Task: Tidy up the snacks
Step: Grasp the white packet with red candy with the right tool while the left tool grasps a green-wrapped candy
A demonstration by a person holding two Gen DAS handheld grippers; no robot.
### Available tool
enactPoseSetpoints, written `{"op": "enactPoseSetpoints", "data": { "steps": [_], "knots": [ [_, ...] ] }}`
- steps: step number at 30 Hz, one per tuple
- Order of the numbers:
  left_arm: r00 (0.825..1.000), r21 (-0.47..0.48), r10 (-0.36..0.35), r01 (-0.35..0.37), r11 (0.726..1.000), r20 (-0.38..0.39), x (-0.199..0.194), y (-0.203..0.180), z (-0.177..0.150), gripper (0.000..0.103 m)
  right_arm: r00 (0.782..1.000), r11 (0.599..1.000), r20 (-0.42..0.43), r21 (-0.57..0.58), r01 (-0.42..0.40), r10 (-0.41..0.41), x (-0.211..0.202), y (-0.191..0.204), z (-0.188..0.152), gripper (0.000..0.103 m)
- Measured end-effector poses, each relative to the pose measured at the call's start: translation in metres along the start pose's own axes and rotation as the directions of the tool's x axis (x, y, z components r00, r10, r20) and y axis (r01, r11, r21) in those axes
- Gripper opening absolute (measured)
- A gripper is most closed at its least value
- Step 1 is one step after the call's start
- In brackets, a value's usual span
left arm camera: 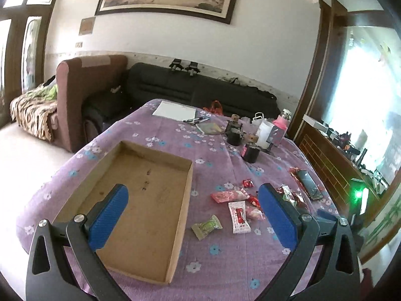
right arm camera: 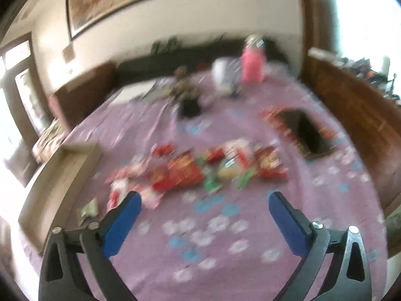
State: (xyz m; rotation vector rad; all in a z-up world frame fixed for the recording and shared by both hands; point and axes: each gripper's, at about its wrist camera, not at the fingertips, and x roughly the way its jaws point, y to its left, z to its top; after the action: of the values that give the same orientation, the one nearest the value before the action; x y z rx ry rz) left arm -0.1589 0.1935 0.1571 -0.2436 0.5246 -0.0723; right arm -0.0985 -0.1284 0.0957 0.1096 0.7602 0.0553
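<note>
- In the left wrist view, an empty cardboard tray (left arm camera: 140, 200) is seen at lower left on the purple flowered counter (left arm camera: 225, 258); nothing has been placed in it yet.
- The left claw (left arm camera: 193, 208) is held wide, with nothing between its pads, above the tray's right edge.
- Right of the tray, loose snacks are scattered: a green candy (left arm camera: 206, 227), a white-and-red packet (left arm camera: 239, 217) and a pink packet (left arm camera: 226, 196).
- In the blurred right wrist view, the snack pile (right arm camera: 200, 168) lies at centre and the right claw (right arm camera: 205, 213), wide and empty, is poised just below it.
- The sorting is judged barely begun; next, one claw would need to be lowered over a single packet and closed.
</note>
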Motion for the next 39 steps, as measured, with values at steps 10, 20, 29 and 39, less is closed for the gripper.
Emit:
{"op": "enactPoseSetpoints", "data": {
  "steps": [10, 20, 29, 39],
  "knots": [
    [0.992, -0.042, -0.022, 0.017, 0.999, -0.121, 0.019, 0.027, -0.017, 0.103, 0.975, 0.98, -0.177, -0.122, -0.16, 0.138, 0.064, 0.098, -0.019, 0.066],
    [0.977, 0.174, -0.078, 0.113, 0.978, -0.197, 0.038, -0.009, -0.03, 0.103, 0.954, 0.983, -0.248, -0.036, -0.182, 0.167, 0.108, 0.114, -0.019, 0.03],
    [0.937, 0.383, -0.105, 0.236, 0.893, -0.332, 0.094, -0.055, -0.045, 0.09, 0.955, 0.98, -0.221, 0.021, -0.198, 0.197, 0.071, 0.069, -0.025, 0.03],
    [0.875, 0.46, -0.02, 0.274, 0.845, -0.483, 0.152, -0.071, -0.069, 0.09, 0.944, 0.969, -0.22, 0.084, -0.232, 0.246, 0.069, 0.033, -0.043, 0.03]
  ]
}}
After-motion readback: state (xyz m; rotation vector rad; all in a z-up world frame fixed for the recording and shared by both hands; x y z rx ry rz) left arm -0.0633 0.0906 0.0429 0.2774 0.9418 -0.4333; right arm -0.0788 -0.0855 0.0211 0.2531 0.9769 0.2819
